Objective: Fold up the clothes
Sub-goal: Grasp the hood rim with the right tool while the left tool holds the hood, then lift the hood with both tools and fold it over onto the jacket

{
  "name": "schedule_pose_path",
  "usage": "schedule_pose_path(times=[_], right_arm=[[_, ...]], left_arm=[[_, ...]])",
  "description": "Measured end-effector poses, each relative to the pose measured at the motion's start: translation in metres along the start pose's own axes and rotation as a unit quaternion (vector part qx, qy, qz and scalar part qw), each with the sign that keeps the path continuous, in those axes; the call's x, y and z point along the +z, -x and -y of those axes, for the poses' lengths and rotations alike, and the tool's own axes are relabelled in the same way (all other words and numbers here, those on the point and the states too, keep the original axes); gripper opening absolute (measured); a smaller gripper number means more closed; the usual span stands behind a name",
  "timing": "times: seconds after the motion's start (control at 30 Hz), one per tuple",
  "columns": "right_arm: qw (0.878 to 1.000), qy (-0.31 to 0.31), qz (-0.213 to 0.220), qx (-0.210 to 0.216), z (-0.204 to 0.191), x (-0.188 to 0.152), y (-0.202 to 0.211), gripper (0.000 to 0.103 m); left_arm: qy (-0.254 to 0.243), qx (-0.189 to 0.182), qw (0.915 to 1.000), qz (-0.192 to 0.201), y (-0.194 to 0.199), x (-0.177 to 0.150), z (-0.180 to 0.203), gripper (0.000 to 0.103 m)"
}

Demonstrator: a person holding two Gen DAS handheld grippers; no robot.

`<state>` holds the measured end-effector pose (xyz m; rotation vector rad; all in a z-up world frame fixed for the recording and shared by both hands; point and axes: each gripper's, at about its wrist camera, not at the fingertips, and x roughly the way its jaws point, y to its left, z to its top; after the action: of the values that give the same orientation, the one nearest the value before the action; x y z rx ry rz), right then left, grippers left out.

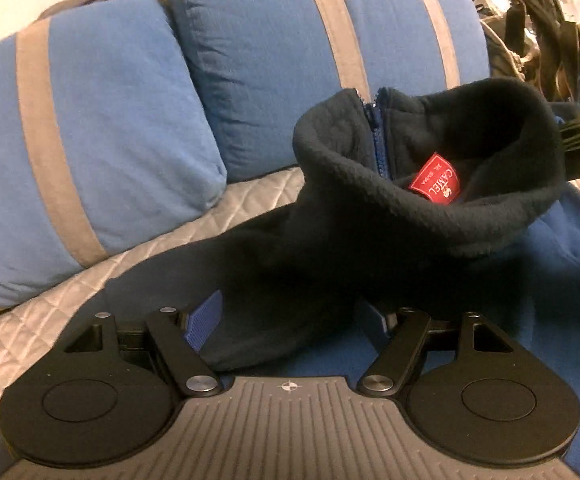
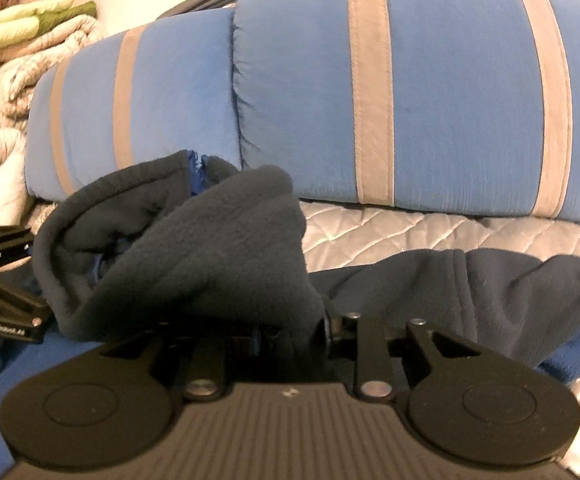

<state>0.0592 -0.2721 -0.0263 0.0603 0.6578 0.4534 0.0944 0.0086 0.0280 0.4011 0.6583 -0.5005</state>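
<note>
A dark navy fleece jacket (image 1: 370, 248) with a blue zipper (image 1: 376, 140) and a red neck label (image 1: 436, 180) lies on the bed, its collar raised. My left gripper (image 1: 290, 320) stands wide open low over it. A fold of the shoulder lies between its blue pads (image 1: 202, 322), which do not press it. My right gripper (image 1: 568, 136) is at the collar's right side. In the right wrist view that gripper (image 2: 290, 332) is shut on the collar (image 2: 194, 248), which drapes over and hides its fingertips. The left gripper (image 2: 2, 280) shows at that view's left edge.
Two blue pillows with grey stripes (image 1: 102, 128) (image 2: 450, 100) lean behind the jacket on a grey quilted cover (image 1: 50, 320). Brighter blue fabric (image 1: 570, 260) spreads under the collar. Folded bedding (image 2: 10, 80) is piled at the left, dark clutter (image 1: 530, 8) at the far right.
</note>
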Motion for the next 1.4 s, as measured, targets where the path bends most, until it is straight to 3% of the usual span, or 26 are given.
schedule_pose_path(times=[0.23,0.3,0.37,0.5,0.53,0.67,0.73,0.77,0.83,0.97,1.07,1.13,1.27,1.4], right_arm=[[1.000,0.019,-0.005,0.001,-0.004,0.000,0.000,0.029],[1.000,0.020,-0.006,0.003,-0.004,0.000,0.000,0.029],[1.000,0.026,-0.010,0.008,-0.004,-0.001,-0.001,0.031],[0.997,0.075,-0.017,0.004,-0.013,-0.006,0.001,0.040],[0.996,0.090,-0.021,0.004,-0.015,-0.009,0.002,0.050],[0.986,0.163,-0.038,0.017,-0.027,-0.018,0.005,0.056],[0.980,0.195,-0.041,0.021,-0.034,-0.023,0.006,0.070],[0.977,0.210,-0.042,0.022,-0.037,-0.025,0.006,0.072],[0.972,0.231,-0.045,0.019,-0.041,-0.028,0.005,0.073],[0.966,0.256,-0.039,0.018,-0.046,-0.031,0.005,0.075],[0.953,0.300,-0.024,0.017,-0.054,-0.036,0.008,0.078],[0.941,0.336,-0.015,0.016,-0.060,-0.042,0.008,0.086],[0.917,0.397,-0.015,0.016,-0.071,-0.053,0.002,0.091],[0.907,0.420,-0.007,0.029,-0.076,-0.053,-0.004,0.094]], left_arm=[[-0.039,-0.012,0.9991,-0.015,-0.020,-0.006,0.015,0.068],[-0.035,-0.020,0.9991,-0.014,-0.020,-0.007,0.016,0.030],[-0.036,-0.012,0.9992,-0.006,-0.010,-0.007,0.018,0.016],[-0.095,0.033,0.9944,0.031,0.034,-0.011,0.033,0.012],[-0.116,0.040,0.9919,0.033,0.043,-0.015,0.038,0.012],[-0.213,0.057,0.9753,-0.009,0.050,-0.042,0.060,0.012],[-0.245,0.061,0.9668,-0.040,0.045,-0.054,0.065,0.012],[-0.255,0.062,0.9636,-0.053,0.042,-0.059,0.066,0.014],[-0.253,0.065,0.9639,-0.052,0.039,-0.061,0.065,0.018],[-0.230,0.071,0.9702,-0.029,0.040,-0.056,0.062,0.041],[-0.227,0.061,0.9718,-0.021,0.038,-0.055,0.063,0.044],[-0.237,0.059,0.9692,-0.031,0.029,-0.059,0.066,0.046],[-0.270,0.070,0.9597,-0.034,0.018,-0.062,0.071,0.049],[-0.298,0.090,0.9501,-0.011,0.014,-0.061,0.074,0.061]])
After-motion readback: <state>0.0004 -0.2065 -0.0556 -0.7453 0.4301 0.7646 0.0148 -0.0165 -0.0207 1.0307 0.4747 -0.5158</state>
